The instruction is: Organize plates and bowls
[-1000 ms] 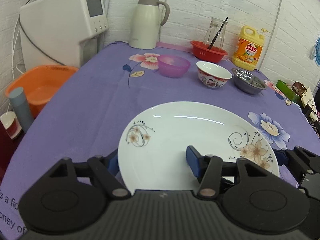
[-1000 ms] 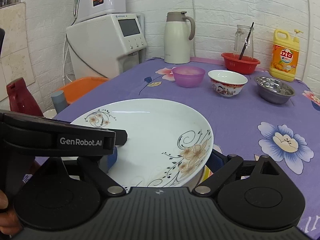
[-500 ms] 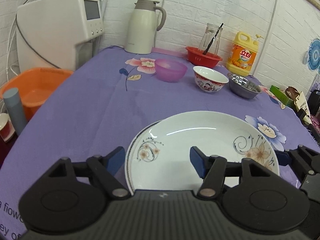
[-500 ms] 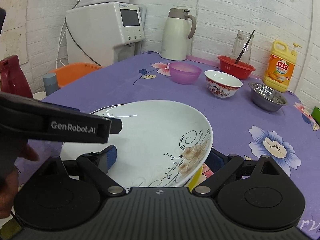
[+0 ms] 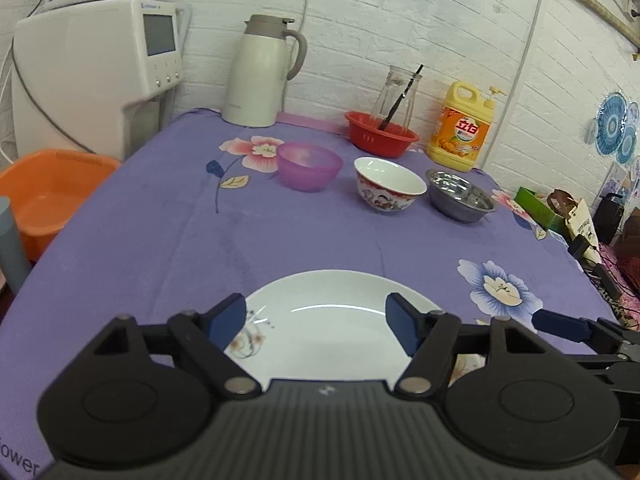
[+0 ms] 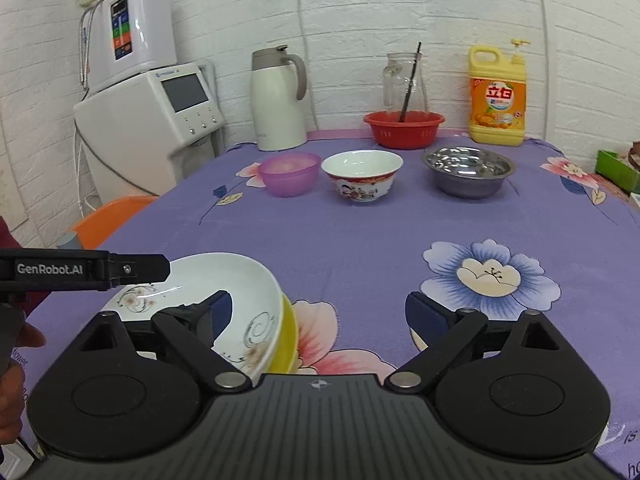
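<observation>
A white plate with flower print (image 5: 324, 328) lies on the purple tablecloth near the front edge, stacked on a yellow plate (image 6: 289, 340) whose rim shows in the right wrist view, where the white plate (image 6: 224, 280) also shows. My left gripper (image 5: 316, 320) is open above the white plate and holds nothing. My right gripper (image 6: 320, 312) is open and empty, to the right of the stack. Further back stand a purple bowl (image 5: 310, 164), a white and red bowl (image 5: 390, 188) and a steel bowl (image 5: 460, 196).
Along the wall stand a thermos jug (image 5: 262, 72), a red basket (image 5: 380, 136) with a glass jar, and a yellow detergent bottle (image 5: 462, 128). A water dispenser (image 5: 100, 68) and an orange basin (image 5: 44, 196) are off the table's left side.
The white plate was set down on the stack and both grippers let go. Both have pulled back and risen; the right one has moved right, off the plate.
</observation>
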A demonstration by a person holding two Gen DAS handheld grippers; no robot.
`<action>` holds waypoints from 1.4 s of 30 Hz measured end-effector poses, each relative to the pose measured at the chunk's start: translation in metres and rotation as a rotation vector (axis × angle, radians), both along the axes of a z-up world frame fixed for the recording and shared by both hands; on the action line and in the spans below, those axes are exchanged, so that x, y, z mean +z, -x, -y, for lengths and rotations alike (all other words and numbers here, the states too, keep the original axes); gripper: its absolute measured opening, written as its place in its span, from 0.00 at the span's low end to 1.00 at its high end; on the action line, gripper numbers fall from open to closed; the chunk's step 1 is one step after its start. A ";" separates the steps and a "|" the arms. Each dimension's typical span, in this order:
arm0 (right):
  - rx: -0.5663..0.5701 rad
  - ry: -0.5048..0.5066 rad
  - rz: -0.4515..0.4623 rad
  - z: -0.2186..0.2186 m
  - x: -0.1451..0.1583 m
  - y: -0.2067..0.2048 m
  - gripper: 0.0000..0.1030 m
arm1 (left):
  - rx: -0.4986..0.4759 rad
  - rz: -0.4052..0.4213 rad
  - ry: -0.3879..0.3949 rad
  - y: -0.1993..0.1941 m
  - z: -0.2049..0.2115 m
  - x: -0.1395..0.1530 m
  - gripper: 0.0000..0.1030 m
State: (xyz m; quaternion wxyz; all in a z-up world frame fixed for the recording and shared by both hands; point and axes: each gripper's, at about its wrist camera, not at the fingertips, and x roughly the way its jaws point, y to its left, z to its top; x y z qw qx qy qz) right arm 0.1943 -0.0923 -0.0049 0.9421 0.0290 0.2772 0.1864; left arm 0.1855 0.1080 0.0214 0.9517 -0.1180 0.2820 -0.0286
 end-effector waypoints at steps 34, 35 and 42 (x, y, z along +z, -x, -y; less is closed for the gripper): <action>-0.174 -0.018 -0.078 0.113 0.002 -0.129 1.00 | -0.133 -0.084 -0.033 -0.095 0.087 0.002 0.69; -0.181 0.000 -0.076 0.114 0.007 -0.147 1.00 | -0.136 -0.083 -0.029 -0.096 0.086 0.002 0.69; -0.269 0.140 -0.159 0.114 -0.003 -0.280 1.00 | -0.127 -0.077 -0.016 -0.101 0.066 0.004 0.69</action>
